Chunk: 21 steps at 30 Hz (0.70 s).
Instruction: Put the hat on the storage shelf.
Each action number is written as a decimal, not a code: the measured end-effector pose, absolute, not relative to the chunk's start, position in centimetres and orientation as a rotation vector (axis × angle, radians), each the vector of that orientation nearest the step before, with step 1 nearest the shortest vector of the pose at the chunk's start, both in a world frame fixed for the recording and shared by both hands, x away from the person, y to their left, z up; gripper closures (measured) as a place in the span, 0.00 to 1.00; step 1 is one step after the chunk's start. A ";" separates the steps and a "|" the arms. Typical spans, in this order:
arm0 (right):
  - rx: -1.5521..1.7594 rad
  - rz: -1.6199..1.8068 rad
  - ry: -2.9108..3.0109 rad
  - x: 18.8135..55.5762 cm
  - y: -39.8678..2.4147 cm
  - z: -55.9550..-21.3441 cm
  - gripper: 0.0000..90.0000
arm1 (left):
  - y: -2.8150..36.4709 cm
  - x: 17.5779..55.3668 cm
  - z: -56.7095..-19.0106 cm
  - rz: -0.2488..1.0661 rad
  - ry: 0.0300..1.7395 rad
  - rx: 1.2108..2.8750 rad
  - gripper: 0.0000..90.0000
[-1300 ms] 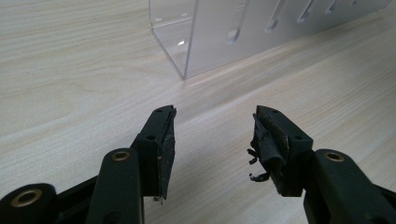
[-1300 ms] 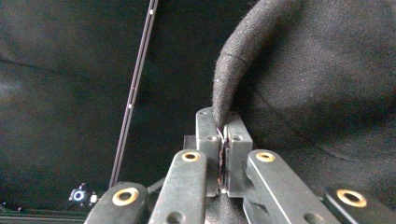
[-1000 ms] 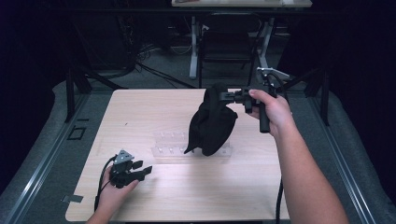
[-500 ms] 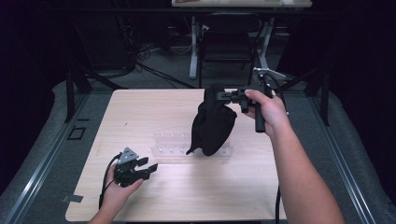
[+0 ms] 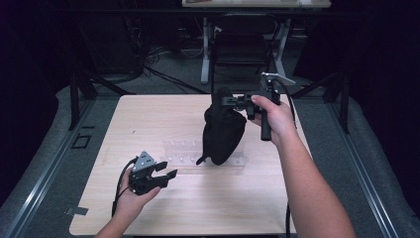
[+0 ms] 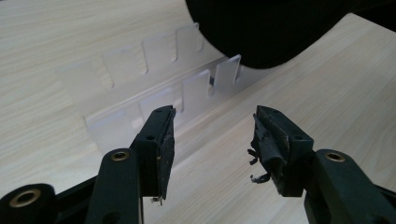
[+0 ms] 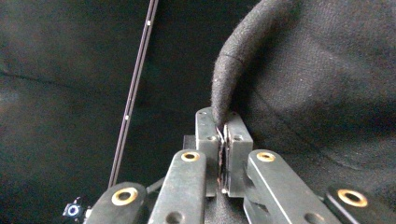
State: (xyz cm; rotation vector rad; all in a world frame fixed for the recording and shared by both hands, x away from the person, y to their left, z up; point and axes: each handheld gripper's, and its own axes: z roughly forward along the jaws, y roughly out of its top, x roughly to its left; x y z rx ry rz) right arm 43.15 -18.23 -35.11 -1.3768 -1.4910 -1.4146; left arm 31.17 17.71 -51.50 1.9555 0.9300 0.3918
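Black cloth (image 5: 223, 131), a thick felt-like piece, hangs in the air over the far right part of the desk (image 5: 148, 124), pinched at its top edge by the right gripper (image 5: 229, 100). In the right gripper view the fingers (image 7: 208, 140) are pressed together with the fabric's folded edge (image 7: 224, 84) caught between the pads, and the rest of the cloth drapes away to the right. The lower end of the cloth dangles just above a clear plastic rack (image 5: 205, 156) with notched walls, lying flat near the middle of the desk; whether cloth and rack touch cannot be told. The right hand (image 5: 272, 116) holds its gripper level, pointing left in the high view.

Near the front left of the desk, the left gripper (image 5: 168, 173) sits in the left hand (image 5: 133, 191), pointed toward the rack. Its fingers (image 6: 161, 144) stand wide apart with nothing between them, and beyond them lie the rack's slotted walls (image 6: 187, 88) and the cloth's dark lower edge (image 6: 266, 32).
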 end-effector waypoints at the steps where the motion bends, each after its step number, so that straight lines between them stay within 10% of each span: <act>1: -1.373 -1.413 -1.492 43.2 -18.1 -35.1 0.97 | 17.4 31.2 -51.3 0.390 0.921 1.958 0.54; 21: -1.355 -1.421 -1.484 43.2 -17.3 -35.3 0.97 | 12.2 31.1 -48.1 0.425 0.733 1.966 0.64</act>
